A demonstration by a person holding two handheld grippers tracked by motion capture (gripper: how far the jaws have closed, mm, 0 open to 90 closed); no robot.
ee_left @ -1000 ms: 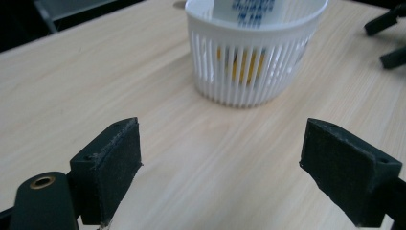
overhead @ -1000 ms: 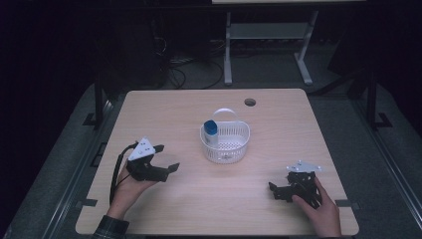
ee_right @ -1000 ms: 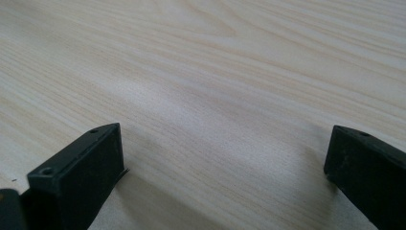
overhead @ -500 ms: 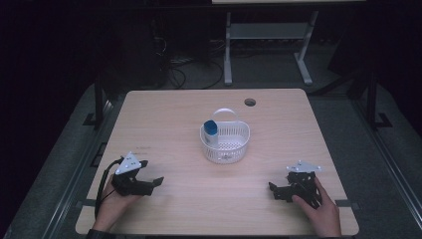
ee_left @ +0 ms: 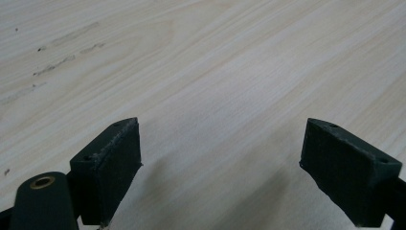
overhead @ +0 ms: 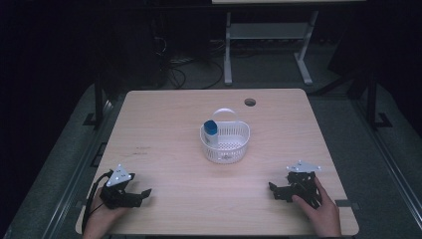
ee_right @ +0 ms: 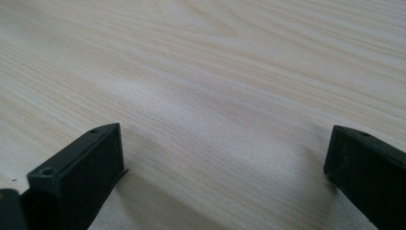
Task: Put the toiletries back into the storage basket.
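A white perforated basket (overhead: pixel 227 143) with a thin handle stands in the middle of the wooden table (overhead: pixel 164 129). A white bottle with a blue cap (overhead: pixel 210 130) stands upright in its left part. My left gripper (overhead: pixel 138 194) rests at the front left corner, open, with bare wood between its jaws (ee_left: pixel 220 163). At the front right my right gripper (overhead: pixel 275 190) lies low on the table, also open on nothing (ee_right: pixel 222 167). Both are far from the basket.
A round cable hole (overhead: pixel 250 102) sits near the table's far edge. Behind the table stands a grey metal frame (overhead: pixel 268 35) among cables on the dark floor. Faint scuff marks (overhead: pixel 139 149) lie on the wood left of the basket.
My left gripper has drawn back toward the front left corner of the table and come down low. The right gripper and the basket have stayed put.
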